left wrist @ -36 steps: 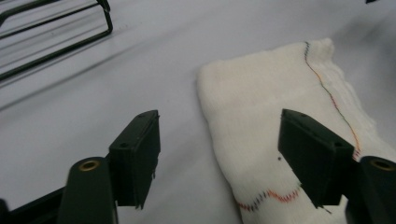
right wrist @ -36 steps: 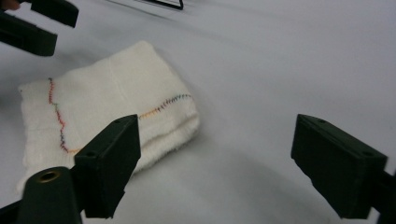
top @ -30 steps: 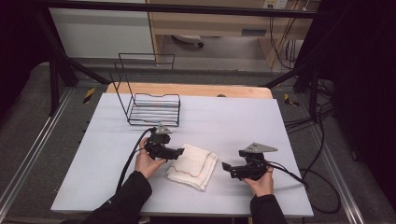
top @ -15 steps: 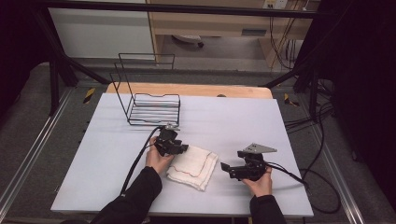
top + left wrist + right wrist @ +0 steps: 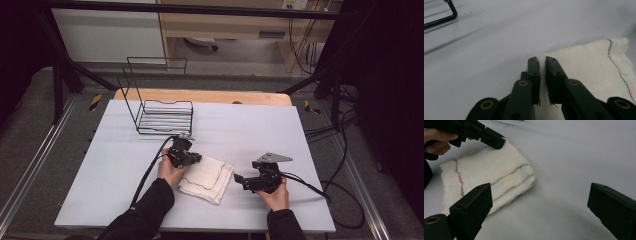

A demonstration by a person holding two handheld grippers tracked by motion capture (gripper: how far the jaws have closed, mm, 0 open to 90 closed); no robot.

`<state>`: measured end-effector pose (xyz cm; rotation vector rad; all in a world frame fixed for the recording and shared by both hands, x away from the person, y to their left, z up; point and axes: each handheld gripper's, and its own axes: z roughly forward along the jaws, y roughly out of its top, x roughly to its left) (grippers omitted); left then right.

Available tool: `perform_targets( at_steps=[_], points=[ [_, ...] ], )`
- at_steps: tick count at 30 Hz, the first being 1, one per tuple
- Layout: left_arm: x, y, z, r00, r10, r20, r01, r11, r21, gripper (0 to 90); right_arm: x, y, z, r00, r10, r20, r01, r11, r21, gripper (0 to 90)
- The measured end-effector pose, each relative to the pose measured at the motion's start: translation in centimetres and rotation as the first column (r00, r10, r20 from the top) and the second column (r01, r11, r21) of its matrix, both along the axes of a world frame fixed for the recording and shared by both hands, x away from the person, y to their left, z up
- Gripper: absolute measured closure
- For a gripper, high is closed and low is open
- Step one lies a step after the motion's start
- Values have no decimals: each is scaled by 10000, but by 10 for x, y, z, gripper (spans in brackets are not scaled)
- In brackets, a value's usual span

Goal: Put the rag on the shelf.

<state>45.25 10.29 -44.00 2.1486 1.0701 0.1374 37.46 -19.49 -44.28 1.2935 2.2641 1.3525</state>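
Since a moment ago the left gripper (image 5: 192, 158) has slid to the cloth's (image 5: 206, 177) far left corner, and the raised fold it held now lies flat. Its jaws are pinched on that corner's edge. The cloth sits folded on the tabletop (image 5: 250, 125) between both hands, cream white with a multicoloured stitched line, seemingly several layers thick. The right gripper (image 5: 241, 180) hovers just beside it, jaws spread wide.

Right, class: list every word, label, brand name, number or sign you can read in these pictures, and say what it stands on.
None can be read.
The folded white cloth bears coloured stitching, no lettering.
The left gripper, the right gripper and the wire rack show no markings.
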Motion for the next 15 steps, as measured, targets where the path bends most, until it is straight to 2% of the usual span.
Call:
perform_targets(
  at_steps=[2,4,10,15],
  points=[
    [-3,1,1,9999,13,156,-13,10000,-33,826,1,1,0,10000,-12,-39,12,10000,87,63],
    [-5,4,3,9995,-106,289,105,9999,44,828,4,3,1,9999,-95,44,95,10000,-21,53],
    [-14,18,8,9991,162,391,-157,9998,-147,828,13,18,3,9999,-154,41,154,9998,-135,52],
    [-20,27,2,9981,436,446,-427,9989,-204,827,25,34,1,9997,-235,-99,235,9997,-61,47]
  ],
)
